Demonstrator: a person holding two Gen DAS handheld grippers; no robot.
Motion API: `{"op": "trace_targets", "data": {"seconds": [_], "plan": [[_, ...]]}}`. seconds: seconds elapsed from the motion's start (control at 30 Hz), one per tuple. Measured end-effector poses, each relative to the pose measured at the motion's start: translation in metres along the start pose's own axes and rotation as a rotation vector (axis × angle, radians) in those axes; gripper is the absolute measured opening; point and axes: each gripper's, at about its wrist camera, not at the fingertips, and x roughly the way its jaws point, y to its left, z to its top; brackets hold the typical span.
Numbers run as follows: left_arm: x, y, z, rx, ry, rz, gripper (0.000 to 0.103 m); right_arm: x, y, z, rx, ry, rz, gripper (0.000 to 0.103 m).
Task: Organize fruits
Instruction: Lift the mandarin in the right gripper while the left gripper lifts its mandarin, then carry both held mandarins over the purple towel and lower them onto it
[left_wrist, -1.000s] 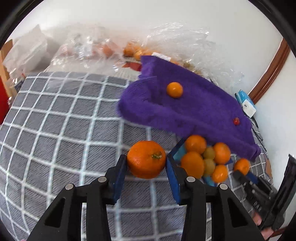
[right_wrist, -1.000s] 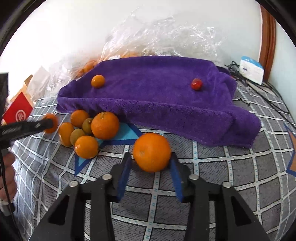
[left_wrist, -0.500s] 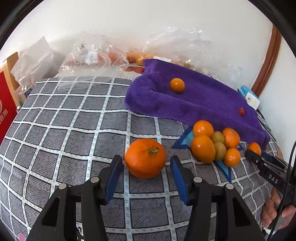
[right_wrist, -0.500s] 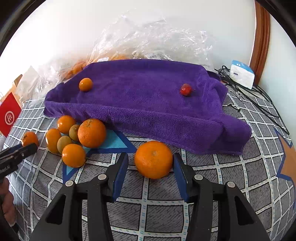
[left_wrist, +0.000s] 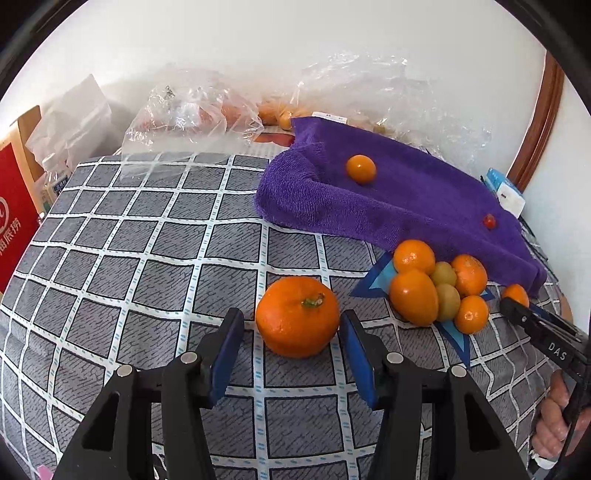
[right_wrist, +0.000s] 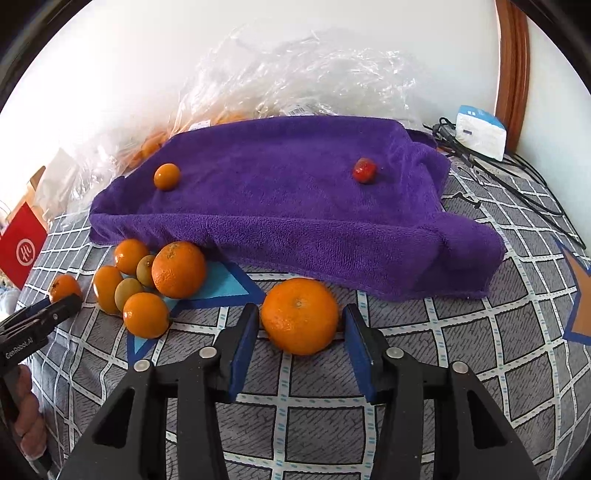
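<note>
Left hand-held gripper (left_wrist: 291, 345): jaws spread, a large stemmed orange (left_wrist: 297, 316) standing between the blue pads on the grey checked cloth (left_wrist: 147, 258), a gap showing on each side. Right hand-held gripper (right_wrist: 300, 345): jaws spread, a second large orange (right_wrist: 300, 316) between its pads, not pinched, resting on the cloth just in front of the purple towel (right_wrist: 288, 206). Fruit cluster (right_wrist: 147, 280): several oranges with two small greenish fruits, touching one another, lying on a blue patch of the cloth beside the towel's near edge; one more small orange (right_wrist: 63, 286) sits apart at the left, near the tip of the other gripper. On the towel: one small orange (right_wrist: 167, 176) toward its left, one small red fruit (right_wrist: 364, 170) toward its right, well apart. Behind the towel: crumpled clear plastic bags (right_wrist: 295, 74) against the wall, some holding orange fruit. Far left: a red carton (right_wrist: 22, 251). Far right: a white and blue box (right_wrist: 480, 133) with black cables.
</note>
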Motion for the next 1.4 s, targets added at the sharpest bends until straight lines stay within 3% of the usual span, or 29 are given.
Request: {"op": "trace_targets", "data": {"seconds": [0.13,0.47,0.7,0.93,1.17,1.4], "plan": [[-0.004,0.004,-0.001,-0.019,-0.022,-0.023,0.041,0.000,0.000,0.000,0.001,-0.004,0.018,0.040],[-0.026,0.012,-0.002,-0.061,-0.163,-0.038,0.041,-0.012,0.007,-0.004,-0.040,-0.052,0.062,0.040],[-0.030,0.015,-0.002,-0.071,-0.185,-0.055,0.041,-0.017,0.005,-0.004,-0.033,-0.072,0.075,0.040],[-0.040,0.018,0.001,-0.095,-0.225,-0.021,0.040,-0.030,0.005,0.002,-0.035,-0.105,0.059,0.040],[-0.063,0.017,0.033,-0.123,-0.249,-0.043,0.040,-0.058,0.001,0.037,-0.048,-0.170,0.027,0.040],[-0.056,-0.014,0.083,-0.071,-0.282,-0.001,0.041,-0.051,-0.009,0.076,-0.026,-0.209,-0.020,0.040]]}}
